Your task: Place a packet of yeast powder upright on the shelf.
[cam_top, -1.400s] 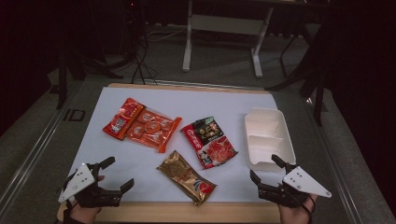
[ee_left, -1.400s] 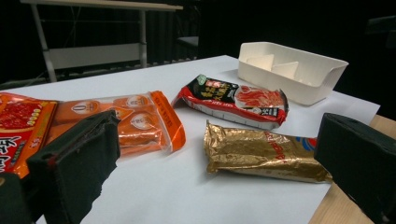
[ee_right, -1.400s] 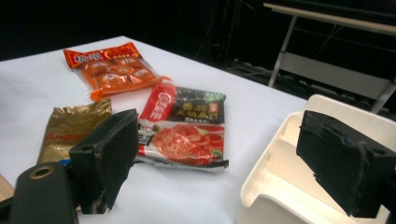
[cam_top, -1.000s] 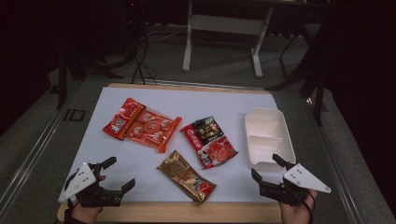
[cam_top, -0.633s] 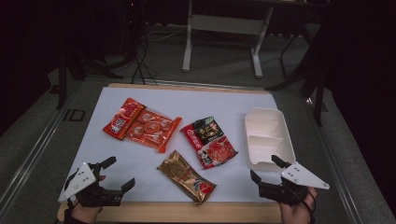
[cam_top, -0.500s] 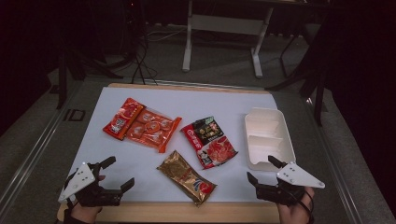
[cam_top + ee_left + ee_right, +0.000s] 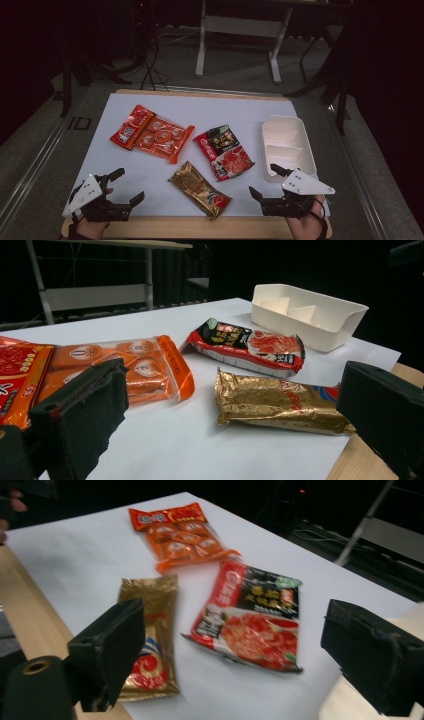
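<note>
Low at the near edge, left of the gold packet (image 7: 199,189): left gripper (image 7: 124,187), gripped by a hand (image 7: 90,227) coming up from the bottom edge, grey plate tilted on top, jaws spread wide and holding nothing, aimed rightward along the table (image 7: 150,227) toward that gold packet; in the left gripper view, jaws far apart at either side with the gold packet lying between them farther off, untouched. Beyond the gold packet and to its left: orange packet (image 7: 152,133), flat on the white sheet (image 7: 225,107), red panel with writing too small to read, round printed emblems on the clear part. Gold packet itself: crinkled foil, lying flat and slanted near the wooden edge, red-and-blue swirl at one end, lettering not legible. Just beyond the gold packet to the right: red and black packet (image 7: 223,151), light characters on the black half, a pictured red dish on the other, text unreadable. Right of the gold packet, well apart: white tray (image 7: 305,150), divided inside, at the sheet's right edge. Right of the gold packet at the near edge: right gripper (image 7: 266,181), held by a hand (image 7: 308,224) from below, plate on top, jaws gaping and clasping nothing, pointed leftward; in the right gripper view, gold packet beside one jaw, red and black packet between both, slightly blurred.
</note>
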Demonstrator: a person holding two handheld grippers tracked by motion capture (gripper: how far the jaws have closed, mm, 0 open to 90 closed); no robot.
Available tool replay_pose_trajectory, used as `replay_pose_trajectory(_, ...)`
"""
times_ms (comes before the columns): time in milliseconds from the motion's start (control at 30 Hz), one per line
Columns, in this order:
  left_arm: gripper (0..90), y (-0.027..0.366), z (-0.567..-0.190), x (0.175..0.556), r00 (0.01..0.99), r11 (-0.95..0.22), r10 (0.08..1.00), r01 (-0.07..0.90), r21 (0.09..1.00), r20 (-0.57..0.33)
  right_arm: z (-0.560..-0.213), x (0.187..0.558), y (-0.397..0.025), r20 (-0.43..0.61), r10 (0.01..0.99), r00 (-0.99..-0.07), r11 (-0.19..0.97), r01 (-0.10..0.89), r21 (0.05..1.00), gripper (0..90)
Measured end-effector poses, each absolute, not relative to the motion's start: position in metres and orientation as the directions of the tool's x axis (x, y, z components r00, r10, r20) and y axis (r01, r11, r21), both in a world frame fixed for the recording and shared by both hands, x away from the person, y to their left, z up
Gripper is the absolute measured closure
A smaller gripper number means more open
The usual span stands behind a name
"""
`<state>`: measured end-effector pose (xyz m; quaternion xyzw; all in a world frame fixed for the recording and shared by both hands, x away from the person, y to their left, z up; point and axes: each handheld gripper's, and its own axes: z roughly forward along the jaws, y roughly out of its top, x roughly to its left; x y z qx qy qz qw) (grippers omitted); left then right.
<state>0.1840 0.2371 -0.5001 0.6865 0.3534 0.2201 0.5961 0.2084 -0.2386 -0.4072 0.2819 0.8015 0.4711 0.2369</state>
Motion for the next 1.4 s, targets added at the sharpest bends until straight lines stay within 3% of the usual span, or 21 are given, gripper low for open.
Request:
replay_pose_trajectory(567, 0.6, 0.238, -0.5, 0.184, 0.653, -0.038, 0.747, 0.224, 0.974, -0.122, -0.401, 0.233, -0.198, -0.095, 0.587, -0.804, 0.426, 0.206, 0.881, 10.1)
replay_pose_trajectory(1400, 0.6, 0.237, -0.501, 0.185, 0.663, -0.039, 0.738, 0.234, 0.971, -0.13, -0.425, 0.256, -0.128, -0.069, 0.442, -0.894, 0.515, 0.19, 0.836, 11.8)
